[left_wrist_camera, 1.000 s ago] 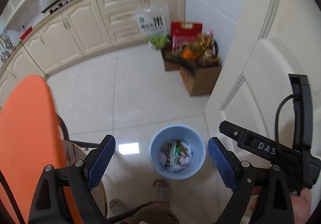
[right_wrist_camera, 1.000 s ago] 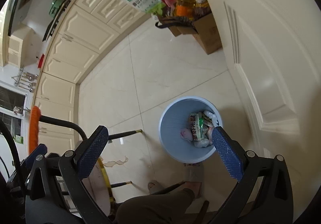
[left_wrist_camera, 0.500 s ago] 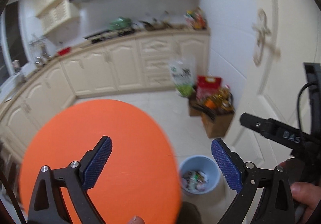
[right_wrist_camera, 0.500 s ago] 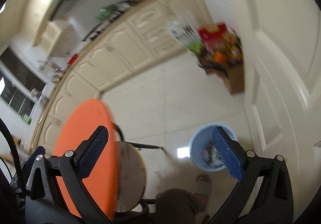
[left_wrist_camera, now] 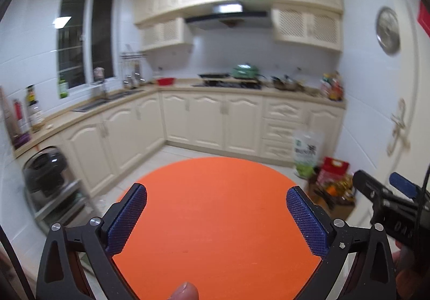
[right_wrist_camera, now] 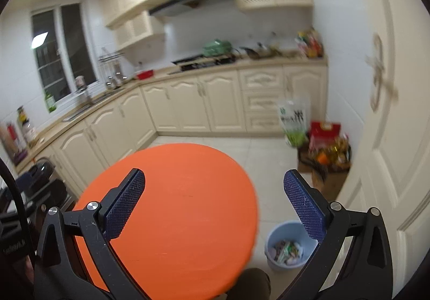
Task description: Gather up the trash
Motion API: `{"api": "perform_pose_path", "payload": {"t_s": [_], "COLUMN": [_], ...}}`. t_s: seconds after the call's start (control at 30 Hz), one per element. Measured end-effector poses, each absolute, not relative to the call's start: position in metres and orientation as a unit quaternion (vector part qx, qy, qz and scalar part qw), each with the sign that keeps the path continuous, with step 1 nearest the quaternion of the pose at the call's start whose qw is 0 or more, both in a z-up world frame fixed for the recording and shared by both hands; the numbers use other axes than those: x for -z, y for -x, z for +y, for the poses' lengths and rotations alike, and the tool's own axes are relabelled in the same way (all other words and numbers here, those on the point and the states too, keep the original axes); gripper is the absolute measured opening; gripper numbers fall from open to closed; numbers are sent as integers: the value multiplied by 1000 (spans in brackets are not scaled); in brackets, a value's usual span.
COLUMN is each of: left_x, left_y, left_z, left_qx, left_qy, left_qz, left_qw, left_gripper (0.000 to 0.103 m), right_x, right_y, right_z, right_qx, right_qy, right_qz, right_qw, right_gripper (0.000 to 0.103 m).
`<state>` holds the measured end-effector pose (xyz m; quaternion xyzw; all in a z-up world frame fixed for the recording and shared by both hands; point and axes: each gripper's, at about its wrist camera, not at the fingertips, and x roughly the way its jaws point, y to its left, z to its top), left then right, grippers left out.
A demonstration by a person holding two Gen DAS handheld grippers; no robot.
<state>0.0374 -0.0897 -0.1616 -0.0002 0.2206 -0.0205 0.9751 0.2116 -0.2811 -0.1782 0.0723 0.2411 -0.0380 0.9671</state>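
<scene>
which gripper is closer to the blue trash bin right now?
Right. The right gripper hangs above the orange table with the blue trash bin on the floor just beside it; the left gripper sits farther across, bin out of its view.

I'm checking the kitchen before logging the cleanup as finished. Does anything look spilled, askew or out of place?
Nothing stands out. The orange round table is bare, the blue bin stands upright with wrappers inside, and no spill shows on the visible floor.

A round orange tabletop [right_wrist_camera: 174, 208] with a bare surface stands on a pale tiled floor [right_wrist_camera: 268, 160]. On the floor beside it sits a light blue trash bin [right_wrist_camera: 286, 246] holding wrappers; farther off, an open cardboard box [right_wrist_camera: 326, 179] of groceries stands by the door.
</scene>
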Motion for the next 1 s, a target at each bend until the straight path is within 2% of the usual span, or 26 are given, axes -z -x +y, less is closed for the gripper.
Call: {"api": "perform_pose_path", "payload": {"t_s": [0.3, 0.5, 1.0], "left_x": [181, 182, 172], "left_y": [49, 81, 68], "left_z": [-85, -94, -93], "left_qx": [-38, -50, -52], "left_qy": [29, 34, 33], "left_qz": [201, 191, 179], "left_qw": [978, 980, 982], "left_gripper": [102, 102, 102], "right_x": [159, 159, 158], "right_y": [-186, -184, -181], "right_z": [-182, -162, -180], "right_qx": [-14, -24, -13], "right_qy": [-14, -14, -24], "right_qz": [208, 208, 206], "right_qw": [978, 978, 978], "right_gripper": [103, 103, 103]}}
